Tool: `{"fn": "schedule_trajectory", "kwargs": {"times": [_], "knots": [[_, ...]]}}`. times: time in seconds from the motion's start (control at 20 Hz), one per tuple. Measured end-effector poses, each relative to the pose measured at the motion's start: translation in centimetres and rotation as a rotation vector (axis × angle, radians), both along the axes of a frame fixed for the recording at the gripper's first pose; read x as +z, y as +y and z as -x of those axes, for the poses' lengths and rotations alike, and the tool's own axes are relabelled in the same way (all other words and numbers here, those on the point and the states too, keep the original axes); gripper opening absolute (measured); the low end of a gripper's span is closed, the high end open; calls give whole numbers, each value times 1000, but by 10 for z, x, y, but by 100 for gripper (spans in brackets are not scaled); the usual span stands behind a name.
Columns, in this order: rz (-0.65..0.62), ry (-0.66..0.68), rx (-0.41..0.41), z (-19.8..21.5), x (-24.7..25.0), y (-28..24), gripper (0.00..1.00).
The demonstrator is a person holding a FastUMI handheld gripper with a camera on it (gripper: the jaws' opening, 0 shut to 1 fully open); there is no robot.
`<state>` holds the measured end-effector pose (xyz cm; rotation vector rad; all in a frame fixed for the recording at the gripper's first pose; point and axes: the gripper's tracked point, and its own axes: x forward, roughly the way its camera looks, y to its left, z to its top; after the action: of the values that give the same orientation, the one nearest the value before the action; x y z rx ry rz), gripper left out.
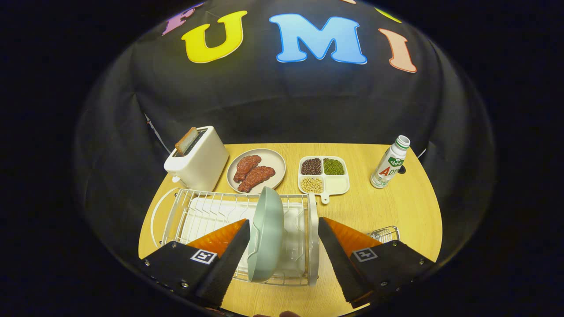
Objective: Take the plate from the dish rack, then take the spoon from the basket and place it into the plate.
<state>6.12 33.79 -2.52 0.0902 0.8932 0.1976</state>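
Note:
A pale green plate (pixel 265 233) stands on edge in the white wire dish rack (pixel 207 210). My gripper (pixel 282 240) is open, with the plate between the fingers. The left finger (pixel 231 253) is right against the plate's side; the right finger (pixel 335 255) is well apart from it, beyond the rack's right end. A small wire basket (pixel 384 233) peeks out behind the right finger; the spoon in it is hidden.
On the round wooden table (pixel 396 207) beyond the rack stand a white toaster (pixel 197 163) with a bread slice, a plate of meat pieces (pixel 256 171), a divided dish of beans (pixel 323 175) and a white bottle (pixel 390 163) at the far right.

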Motion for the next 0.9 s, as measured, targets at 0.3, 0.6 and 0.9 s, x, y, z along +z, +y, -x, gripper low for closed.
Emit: {"fn": "schedule_trajectory", "kwargs": {"times": [0.3, 0.6, 0.9], "knots": [[-22, 161, -84, 2, -43, 16, 91], [90, 198, -133, -2, -68, 20, 36], [203, 138, -137, -12, -49, 14, 30]]}}
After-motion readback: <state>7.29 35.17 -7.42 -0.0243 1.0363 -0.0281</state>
